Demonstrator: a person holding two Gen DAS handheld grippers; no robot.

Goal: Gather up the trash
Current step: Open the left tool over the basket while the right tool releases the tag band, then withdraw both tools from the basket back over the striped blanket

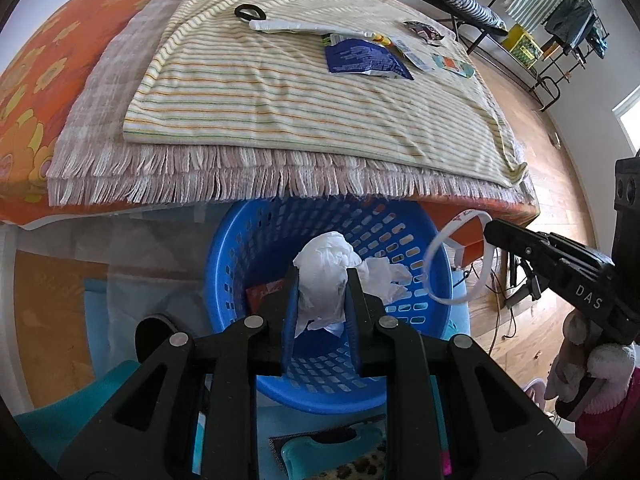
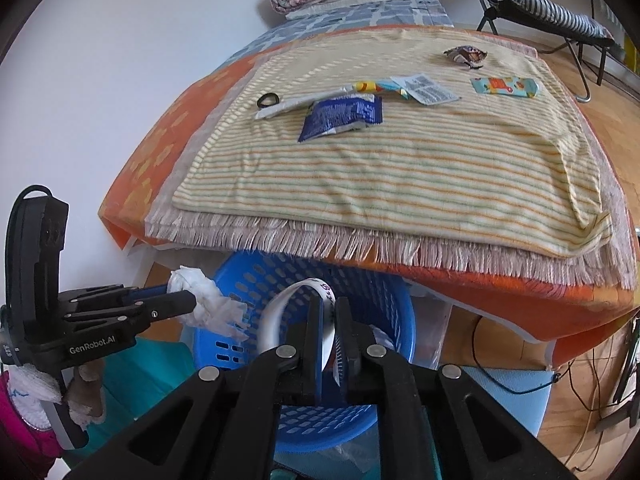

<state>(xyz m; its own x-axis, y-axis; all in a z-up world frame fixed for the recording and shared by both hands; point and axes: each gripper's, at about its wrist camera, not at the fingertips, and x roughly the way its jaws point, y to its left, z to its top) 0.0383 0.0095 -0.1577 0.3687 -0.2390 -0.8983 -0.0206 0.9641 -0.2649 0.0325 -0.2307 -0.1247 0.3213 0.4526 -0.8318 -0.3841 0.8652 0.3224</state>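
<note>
My left gripper (image 1: pixel 322 276) is shut on a crumpled white tissue (image 1: pixel 324 264) and hangs over the blue perforated basket (image 1: pixel 224 248) that stands under the table's front edge. In the right wrist view that gripper (image 2: pixel 188 296) shows at the left with the tissue (image 2: pixel 208 304). My right gripper (image 2: pixel 329 304) pinches a white looped band (image 2: pixel 288 290) above the basket (image 2: pixel 392 312). From the left wrist view, its tip (image 1: pixel 490 232) holds the band (image 1: pixel 428 268) at the basket's right rim. Another tissue (image 1: pixel 384 276) and a red wrapper (image 1: pixel 264 292) lie inside.
On the striped cloth lie a blue wrapper (image 2: pixel 340 114), a black ring (image 2: pixel 268 100), a white label (image 2: pixel 424 88), a teal wrapper (image 2: pixel 504 86) and a brown wrapper (image 2: pixel 466 56). The fringed blanket edge (image 1: pixel 240 176) overhangs the basket. Cables (image 2: pixel 500 380) trail on the wooden floor at the right.
</note>
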